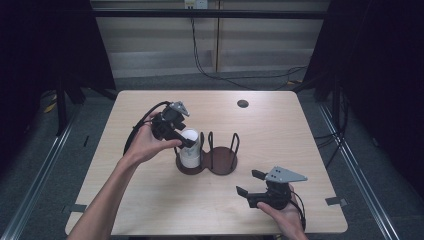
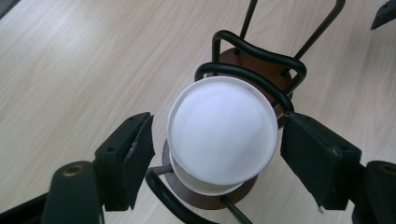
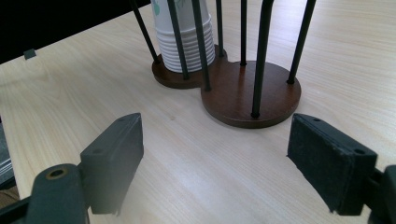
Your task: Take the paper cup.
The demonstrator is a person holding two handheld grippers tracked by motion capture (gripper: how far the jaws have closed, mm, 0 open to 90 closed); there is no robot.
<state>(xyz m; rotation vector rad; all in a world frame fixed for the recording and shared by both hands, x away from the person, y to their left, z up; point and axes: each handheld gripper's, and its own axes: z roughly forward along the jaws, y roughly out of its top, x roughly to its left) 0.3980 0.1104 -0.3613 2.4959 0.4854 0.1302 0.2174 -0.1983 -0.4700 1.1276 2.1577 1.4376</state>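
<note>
On the left of the desk (image 1: 150,200), the left claw (image 2: 215,154) is held half-spread around the top of the cup stack (image 2: 222,130), not gripping; the stack remains in the holder (image 1: 220,161). Near right, the right claw (image 1: 252,186) waits wide, empty.

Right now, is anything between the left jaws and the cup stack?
Partly. The left gripper straddles the cups from above; its left jaw has a bare gap, but the holder's black wire loop runs by the right jaw.
</note>
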